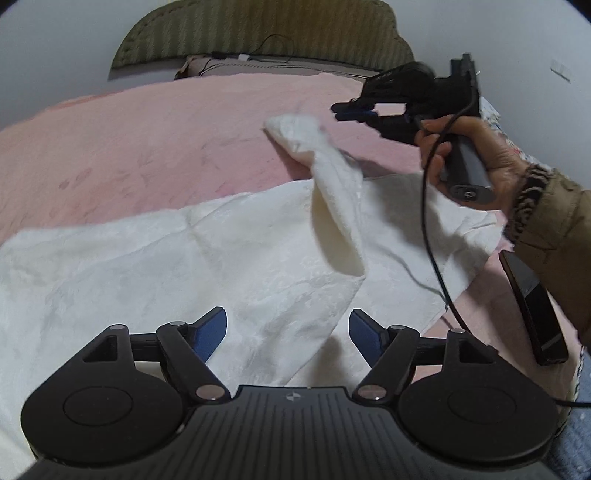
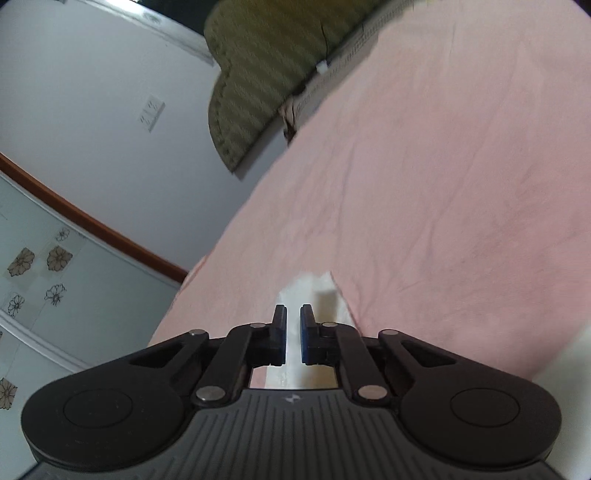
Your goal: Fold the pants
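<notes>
Left wrist view is showing the left gripper (image 1: 288,332) hovering wide over white pants (image 1: 147,266) lying on the pink bed (image 1: 147,129), while right wrist view is showing the right gripper (image 2: 293,332) nearly shut, seemingly ready to carry a fold.

White pants (image 1: 147,266); pink bedsheet (image 1: 147,129); olive striped headboard (image 1: 258,33); floral wall tiles (image 2: 40,266)

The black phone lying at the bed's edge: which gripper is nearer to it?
Left. The left gripper hovers open over the white pants, beside the black phone. The right gripper, shut, is raised farther up the pink bedsheet.
</notes>
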